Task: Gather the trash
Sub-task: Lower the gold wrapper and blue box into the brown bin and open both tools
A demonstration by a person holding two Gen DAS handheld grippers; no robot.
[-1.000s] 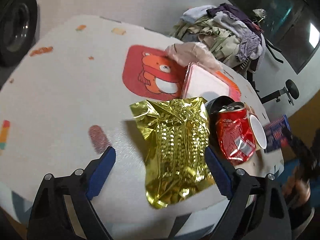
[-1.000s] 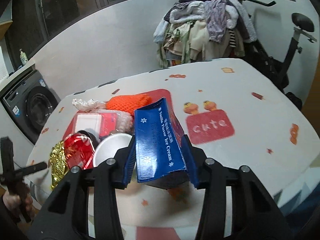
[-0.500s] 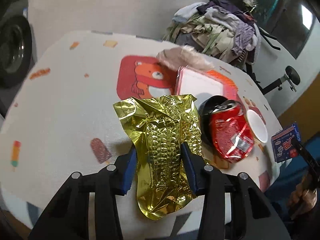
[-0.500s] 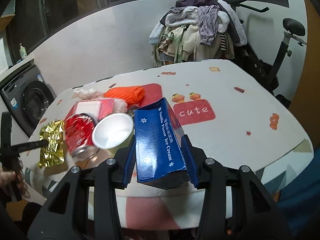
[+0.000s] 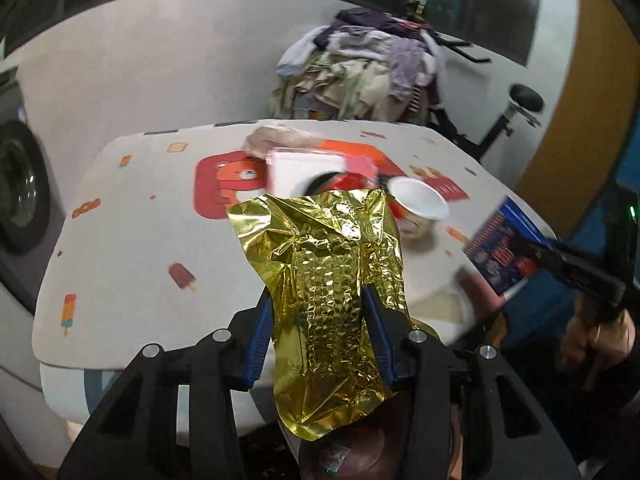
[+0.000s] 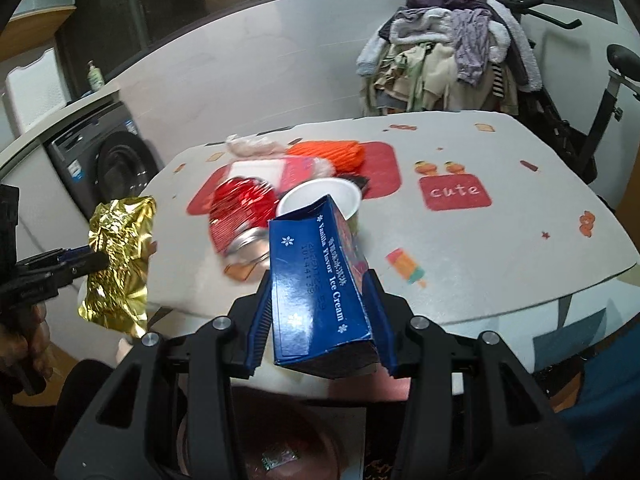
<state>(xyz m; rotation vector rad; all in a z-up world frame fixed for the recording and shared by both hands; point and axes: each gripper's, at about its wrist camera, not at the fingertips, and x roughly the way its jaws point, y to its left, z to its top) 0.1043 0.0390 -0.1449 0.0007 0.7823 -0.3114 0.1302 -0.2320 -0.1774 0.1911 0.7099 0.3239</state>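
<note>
Gold foil wrapper (image 5: 336, 276) is being pinched between blue pads of left gripper (image 5: 318, 320), jaws closed narrow on its lower half, top flopping forward past tips. Ahead of tips, on table (image 5: 120, 240): white tray (image 5: 296, 172), crushed red can (image 6: 240, 208), white cup (image 5: 420, 200). Blue ice cream box (image 6: 316, 280) is being clamped upright in right gripper (image 6: 320, 312), jaws closed against both its sides, over near table edge.

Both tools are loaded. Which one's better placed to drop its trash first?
Left, probably. Its tool holds the gold wrapper right above the brown bin; the right tool's ice cream box looks farther forward.
</note>
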